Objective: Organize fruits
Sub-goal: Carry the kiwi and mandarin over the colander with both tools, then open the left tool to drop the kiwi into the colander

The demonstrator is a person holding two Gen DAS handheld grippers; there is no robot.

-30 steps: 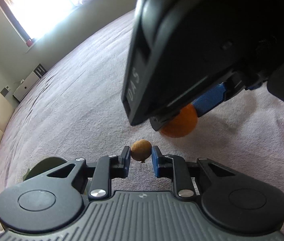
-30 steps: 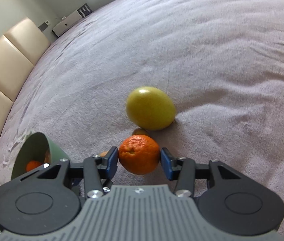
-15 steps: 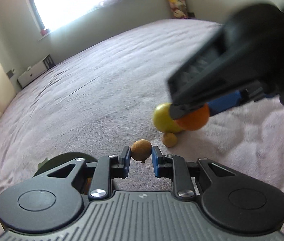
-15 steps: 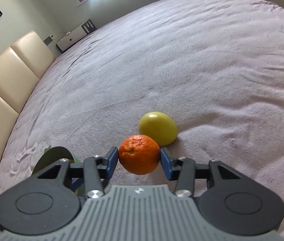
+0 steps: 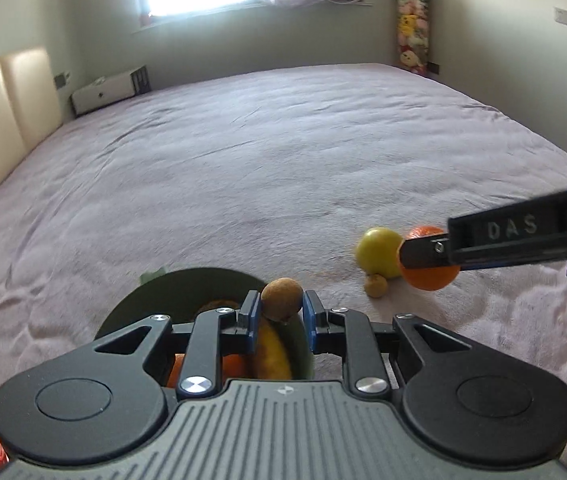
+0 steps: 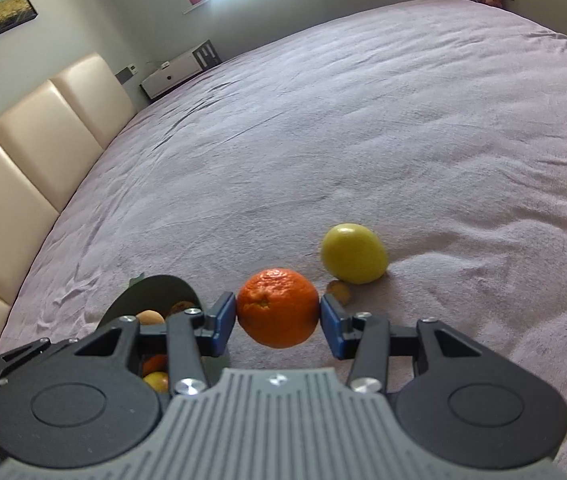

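Two claws loaded: left claw (image 5: 282, 312) pinching brown fruit (image 5: 282, 295), right claw (image 6: 278, 316) pinching orange (image 6: 277, 307).

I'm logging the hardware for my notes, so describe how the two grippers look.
Both match: the left gripper and right gripper have a grey ribbed body, black round-ended side housings, black linkage bars with silver screws, and blue pads on the fingers. Seen from the left camera, the right one's black side bears raised letters "DAS". A thin dark cable shows at the left camera's lower right.

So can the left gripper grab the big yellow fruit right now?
Probably not. The left gripper is already shut on a small brown fruit above the green bowl, so its jaws are full. The yellow fruit lies uncovered on the bed, off to the right.
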